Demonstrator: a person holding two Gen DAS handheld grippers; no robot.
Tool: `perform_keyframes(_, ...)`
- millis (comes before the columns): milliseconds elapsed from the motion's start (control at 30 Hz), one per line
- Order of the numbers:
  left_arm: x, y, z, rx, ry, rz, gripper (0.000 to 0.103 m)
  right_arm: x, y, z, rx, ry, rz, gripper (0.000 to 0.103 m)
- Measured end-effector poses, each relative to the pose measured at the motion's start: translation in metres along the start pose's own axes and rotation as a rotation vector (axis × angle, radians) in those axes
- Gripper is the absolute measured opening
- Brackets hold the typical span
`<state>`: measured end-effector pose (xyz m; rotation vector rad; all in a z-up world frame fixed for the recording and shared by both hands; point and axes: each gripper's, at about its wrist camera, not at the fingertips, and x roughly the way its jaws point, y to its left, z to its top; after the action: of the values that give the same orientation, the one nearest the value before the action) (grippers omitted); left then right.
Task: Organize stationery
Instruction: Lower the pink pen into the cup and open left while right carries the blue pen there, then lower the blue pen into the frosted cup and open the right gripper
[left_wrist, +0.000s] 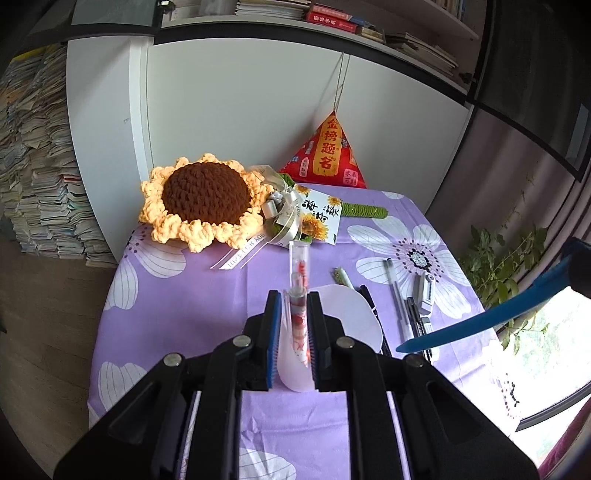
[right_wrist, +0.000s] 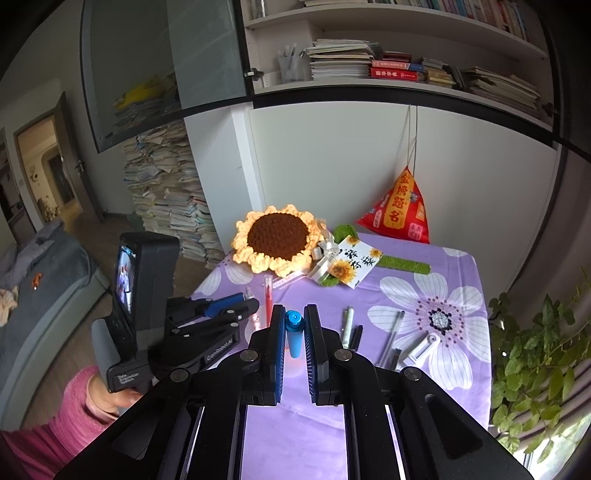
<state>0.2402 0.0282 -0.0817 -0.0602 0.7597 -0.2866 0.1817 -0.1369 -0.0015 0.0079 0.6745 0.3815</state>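
Pens (left_wrist: 397, 295) lie at 3 o'clock on bench (left_wrist: 177, 317); left tool (left_wrist: 294, 295) clamps clear pen (left_wrist: 299, 280), right tool (right_wrist: 294, 310) clamps blue pen (right_wrist: 294, 332).

A clear pen with red-and-white print (left_wrist: 298, 295) is clamped upright between black jaws, its cap end raised above a white card (left_wrist: 351, 314); a blue pen (left_wrist: 480, 317) is seen slanting at the right. Several dark and grey pens (left_wrist: 397, 295) and a grey correction-tape roller (left_wrist: 424, 291) are laid close together on the purple floral cloth.
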Motion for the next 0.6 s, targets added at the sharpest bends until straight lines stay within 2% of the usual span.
perform_keyframes(133,-0.017,0.005,-0.002,-0.015,-0.039,-0.003,0.026,0.004,0.003,0.003,-0.006,0.002,0.001,0.011)
perform_keyframes(300,-0.033,0.013,-0.015,-0.032,-0.063,0.0,0.03,0.011,0.01,0.007,-0.015,0.011,0.002,0.011)
perform_keyframes(433,-0.038,0.022,-0.031,-0.049,-0.058,0.029,0.03,0.022,0.017,0.011,-0.031,0.026,0.004,0.011)
perform_keyframes(600,-0.04,0.033,-0.044,-0.078,-0.041,0.027,0.031,0.041,0.025,0.014,-0.047,0.06,0.002,0.011)
